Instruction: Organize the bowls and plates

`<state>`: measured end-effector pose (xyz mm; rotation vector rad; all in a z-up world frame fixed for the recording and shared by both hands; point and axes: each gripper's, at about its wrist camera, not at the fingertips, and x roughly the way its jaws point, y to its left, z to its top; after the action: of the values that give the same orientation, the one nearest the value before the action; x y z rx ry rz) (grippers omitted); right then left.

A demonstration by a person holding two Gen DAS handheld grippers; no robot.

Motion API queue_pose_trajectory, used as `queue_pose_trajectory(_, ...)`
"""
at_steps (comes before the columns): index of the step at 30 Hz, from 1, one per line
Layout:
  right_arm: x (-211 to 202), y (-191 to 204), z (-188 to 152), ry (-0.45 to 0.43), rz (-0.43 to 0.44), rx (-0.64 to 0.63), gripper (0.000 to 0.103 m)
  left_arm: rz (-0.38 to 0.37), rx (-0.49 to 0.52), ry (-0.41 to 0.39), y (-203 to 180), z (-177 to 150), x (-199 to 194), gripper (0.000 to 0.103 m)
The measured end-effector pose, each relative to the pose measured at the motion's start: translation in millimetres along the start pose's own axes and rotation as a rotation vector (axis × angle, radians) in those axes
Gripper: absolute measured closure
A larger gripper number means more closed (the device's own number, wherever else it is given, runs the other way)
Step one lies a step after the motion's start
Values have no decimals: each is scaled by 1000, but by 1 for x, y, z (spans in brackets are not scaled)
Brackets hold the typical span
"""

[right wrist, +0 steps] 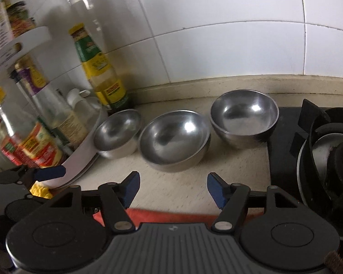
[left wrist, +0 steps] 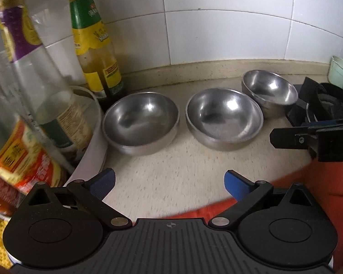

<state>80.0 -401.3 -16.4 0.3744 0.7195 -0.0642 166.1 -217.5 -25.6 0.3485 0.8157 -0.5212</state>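
Observation:
Three empty steel bowls stand in a row on the beige counter by the tiled wall: a left bowl [left wrist: 141,123] [right wrist: 117,133], a middle bowl [left wrist: 224,119] [right wrist: 175,140] and a right bowl [left wrist: 269,92] [right wrist: 244,119], apart from each other. My left gripper [left wrist: 169,183] is open and empty, above the counter in front of the left and middle bowls. My right gripper [right wrist: 173,190] is open and empty, in front of the middle bowl. One finger of the left gripper shows at the left edge of the right wrist view [right wrist: 50,173].
A white rack [left wrist: 92,146] with several sauce bottles stands at the left. A tall green-and-yellow bottle [left wrist: 96,52] [right wrist: 100,68] stands behind the left bowl. A black gas stove [right wrist: 313,146] lies right of the bowls. A red cloth [left wrist: 320,189] lies at the front.

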Motion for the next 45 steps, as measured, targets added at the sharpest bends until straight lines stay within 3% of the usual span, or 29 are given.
queue_pose_trajectory(11,51,-37,24,76,19,161,41,-122,-84,78,4,32,50,0)
queue_pose_trajectory(13,61,-42,25,88,26,186,41,-111,-81,66,0,33,54,1)
queue_pose_trajectory(17,77,-43,27,103,21,185,41,-164,-106,69,-3,36,60,4)
queue_pose_trajectory(21,87,-44,29,117,17,182,42,-190,-110,68,-6,37,63,11)
queue_pose_trajectory(27,105,-55,28,166,29,229,49,-246,-144,116,-7,42,86,31)
queue_pose_trajectory(30,109,-57,30,167,49,220,57,-270,-139,140,-12,44,95,46)
queue_pose_trajectory(33,109,-58,28,188,87,235,70,-264,-111,136,-15,41,93,47)
queue_pose_trajectory(45,72,-54,4,236,128,251,70,-305,-74,149,-19,16,58,46)
